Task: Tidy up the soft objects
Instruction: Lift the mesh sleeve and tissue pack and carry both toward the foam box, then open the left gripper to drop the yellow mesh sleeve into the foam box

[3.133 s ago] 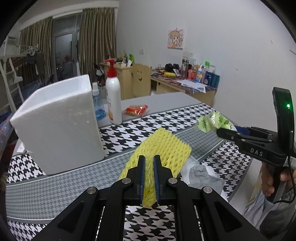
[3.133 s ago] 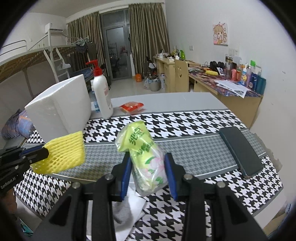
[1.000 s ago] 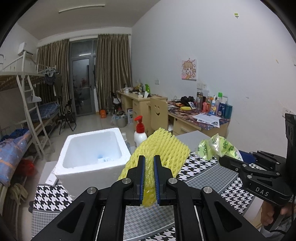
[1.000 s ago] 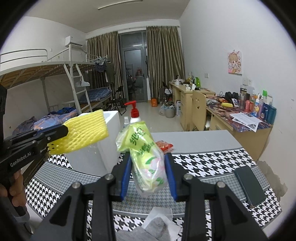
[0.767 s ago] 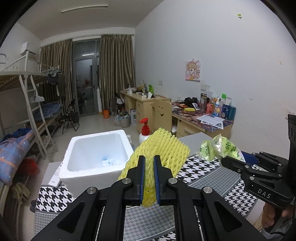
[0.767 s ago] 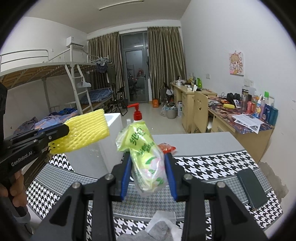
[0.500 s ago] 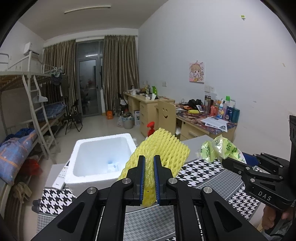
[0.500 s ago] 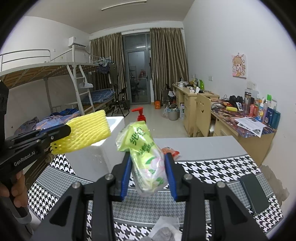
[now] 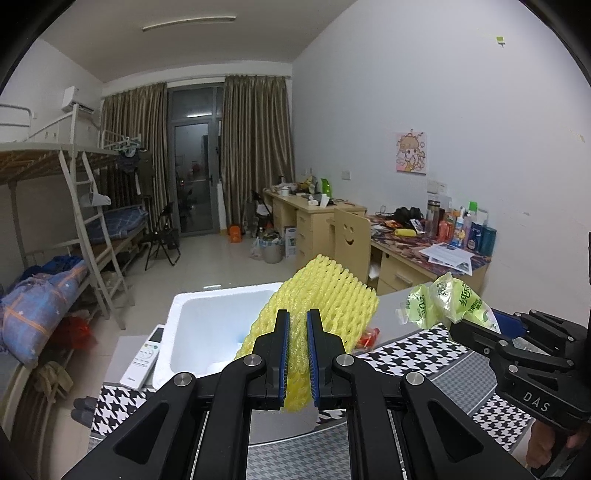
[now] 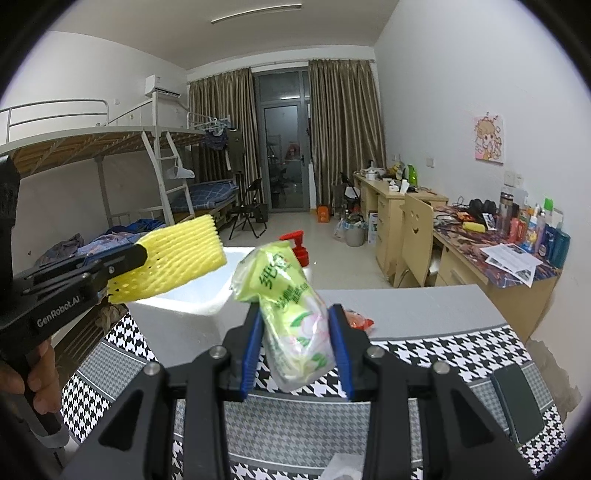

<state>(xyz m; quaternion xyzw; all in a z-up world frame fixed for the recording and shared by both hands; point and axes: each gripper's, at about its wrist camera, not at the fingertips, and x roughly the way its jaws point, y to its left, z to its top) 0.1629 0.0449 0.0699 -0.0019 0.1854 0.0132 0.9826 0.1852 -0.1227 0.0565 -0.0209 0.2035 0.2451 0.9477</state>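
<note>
Behind foam box (image 10: pixel 192 295), red-capped pump bottle (image 10: pixel 297 243).

**A dormitory room under a ceiling strip light**

White walls (image 9: pixel 406 110) and a pale tiled floor (image 9: pixel 221 266) are seen — the far end is closed by a glass balcony door (image 9: pixel 194 177) flanked by long brown curtains (image 9: pixel 255 147). A metal bunk bed (image 10: pixel 110 147) with a white ladder (image 9: pixel 92 229) is set along the left wall, an air conditioner (image 10: pixel 164 86) mounted above it. Wooden desks (image 10: pixel 391 210) and a smiley-backed chair (image 9: pixel 351 240) are lined along the right wall, under a cartoon poster (image 9: pixel 411 153). A black folding chair (image 9: pixel 162 240) is placed near the door. The ceiling is lit by one strip light (image 9: pixel 188 23).
</note>
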